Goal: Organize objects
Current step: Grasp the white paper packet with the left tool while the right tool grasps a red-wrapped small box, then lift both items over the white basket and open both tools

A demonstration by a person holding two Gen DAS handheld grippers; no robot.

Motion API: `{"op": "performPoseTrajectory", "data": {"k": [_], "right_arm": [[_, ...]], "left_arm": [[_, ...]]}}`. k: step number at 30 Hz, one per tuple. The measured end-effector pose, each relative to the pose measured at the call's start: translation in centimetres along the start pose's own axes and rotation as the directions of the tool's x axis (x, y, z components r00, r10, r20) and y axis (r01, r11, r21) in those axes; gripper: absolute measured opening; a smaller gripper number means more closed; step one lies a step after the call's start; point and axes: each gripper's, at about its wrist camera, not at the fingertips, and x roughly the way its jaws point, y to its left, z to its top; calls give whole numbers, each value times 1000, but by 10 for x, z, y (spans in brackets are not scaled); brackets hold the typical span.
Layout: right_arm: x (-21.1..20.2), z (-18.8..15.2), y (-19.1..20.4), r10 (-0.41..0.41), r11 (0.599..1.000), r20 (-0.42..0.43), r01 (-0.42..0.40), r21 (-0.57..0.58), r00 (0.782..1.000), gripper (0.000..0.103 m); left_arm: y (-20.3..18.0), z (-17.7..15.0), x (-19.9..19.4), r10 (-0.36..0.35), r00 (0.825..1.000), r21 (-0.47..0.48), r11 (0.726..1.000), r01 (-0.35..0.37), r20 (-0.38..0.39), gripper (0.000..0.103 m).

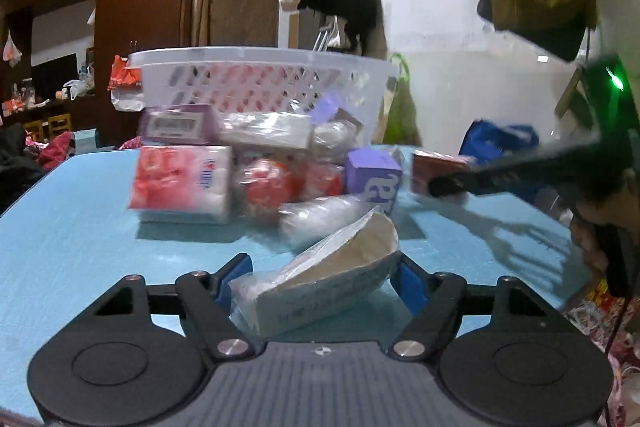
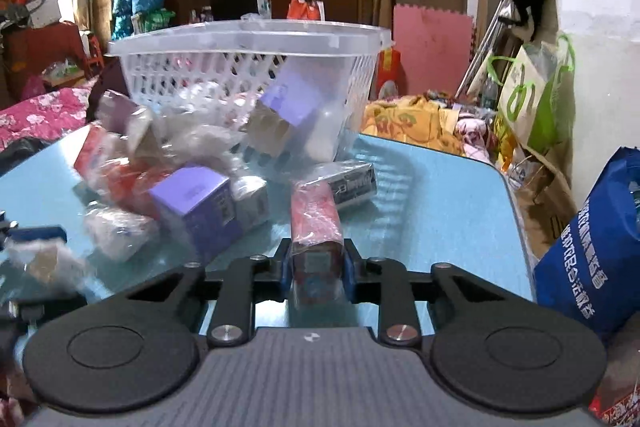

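Both tools loaded, basket next

The left tool (image 1: 316, 281) brackets a white wrapped packet (image 1: 320, 287) at the worktop's (image 1: 72, 227) near edge, contact unclear; the right tool (image 2: 316, 267) grips a red wrapped box (image 2: 316, 227) mid-worktop. Lift each clear of the pile, then release over the white basket's (image 2: 248, 39) rim at the far edge.

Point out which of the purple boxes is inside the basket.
The tilted purple box seen through the white basket's wall. The other purple box lies on the blue table, in the pile in front of the basket.
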Motion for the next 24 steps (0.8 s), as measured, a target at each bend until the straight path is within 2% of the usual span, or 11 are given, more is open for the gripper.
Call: {"op": "performPoseTrajectory", "data": {"k": [8, 17, 20, 24], "right_arm": [[-17, -13, 12, 68, 997, 83, -71, 41, 994, 27], [-35, -9, 27, 126, 989, 186, -138, 51, 974, 27], [-45, 19, 30, 134, 988, 243, -149, 42, 961, 27], [-35, 91, 40, 102, 995, 279, -100, -20, 955, 28]], "left_arm": [[14, 10, -26, -8, 993, 22, 1000, 5, 118, 78], [42, 24, -22, -18, 991, -70, 997, 28, 133, 78], [53, 57, -27, -31, 982, -94, 994, 48, 185, 78], [57, 130, -5, -15, 981, -70, 997, 29, 195, 78]]}}
